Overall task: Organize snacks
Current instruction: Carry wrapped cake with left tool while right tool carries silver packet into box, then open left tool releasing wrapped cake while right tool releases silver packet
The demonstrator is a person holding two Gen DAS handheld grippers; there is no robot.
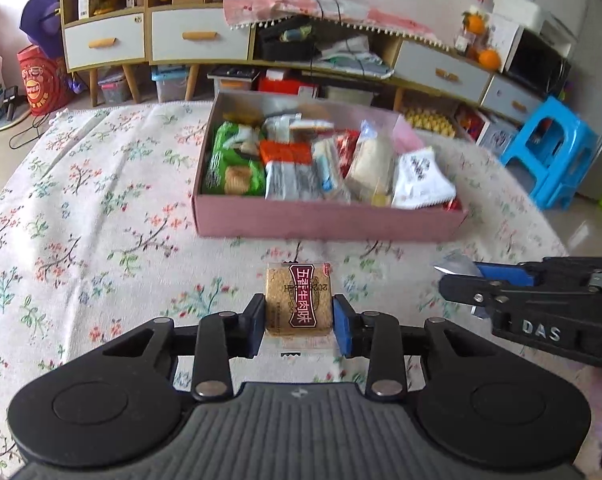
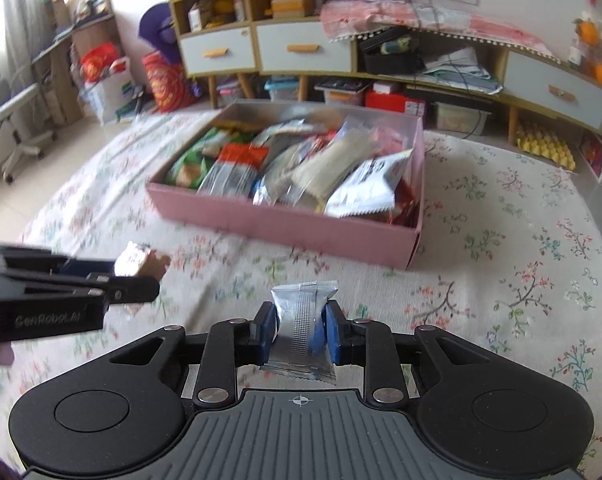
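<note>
**Two snacks held up, one in each gripper**

The left gripper (image 1: 299, 317) is squeezed tight on a cracker pack (image 1: 299, 300). The pack is square and see-through, with a brown grainy cracker inside and a dark red label with white writing down its middle. The blue pads (image 1: 345, 330) press on its two sides, and the pack sticks out forward past the fingertips, up off the cloth.

The right gripper (image 2: 300, 330) is squeezed tight on a silver packet (image 2: 303, 330). This packet is shiny and grey, with a ridged seam running down the middle and zigzag edges at the top and bottom. The blue pads pinch it in at the sides, so it looks a bit crumpled.

Ahead of both grippers, well apart from them, sits a pink box (image 1: 325, 222). It is full of snacks: green bags on the left, an orange pack in the middle, silver and white bags on the right. Some of them stick up above the rim.

The box stands on a flowered cloth (image 1: 101, 220), white with little pink and green twigs.

From the left gripper's view, the right gripper comes in from the right side with a bit of silver wrapper at its tip. From the right gripper's view, the left one comes in from the left, blurry, with the cracker pack at its tip
</note>
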